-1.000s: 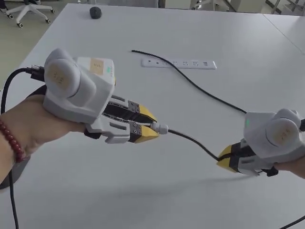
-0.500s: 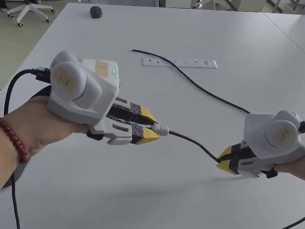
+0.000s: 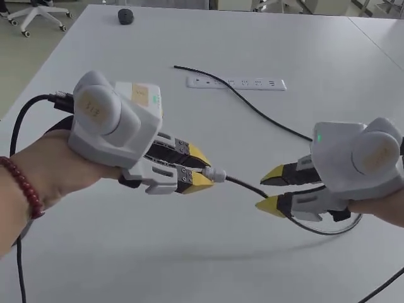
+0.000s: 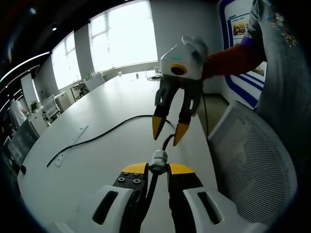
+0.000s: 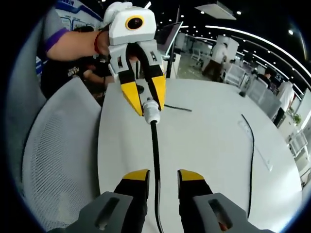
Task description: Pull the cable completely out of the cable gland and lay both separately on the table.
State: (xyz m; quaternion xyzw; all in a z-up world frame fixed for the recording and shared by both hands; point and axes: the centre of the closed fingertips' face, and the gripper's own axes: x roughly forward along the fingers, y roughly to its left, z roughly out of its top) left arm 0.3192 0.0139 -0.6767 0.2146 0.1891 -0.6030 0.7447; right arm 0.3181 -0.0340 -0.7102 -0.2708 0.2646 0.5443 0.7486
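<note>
— How are your hands set?
— My left claw (image 3: 203, 172) is level above the worktop (image 3: 189, 252), clamped on the cable gland (image 3: 214, 173). My right claw (image 3: 266, 192) faces it, jaws apart around the cable (image 3: 252, 107).
— And the cable?
— It sits in the gland and trails across the white worktop past a power strip (image 3: 235, 83).
</note>
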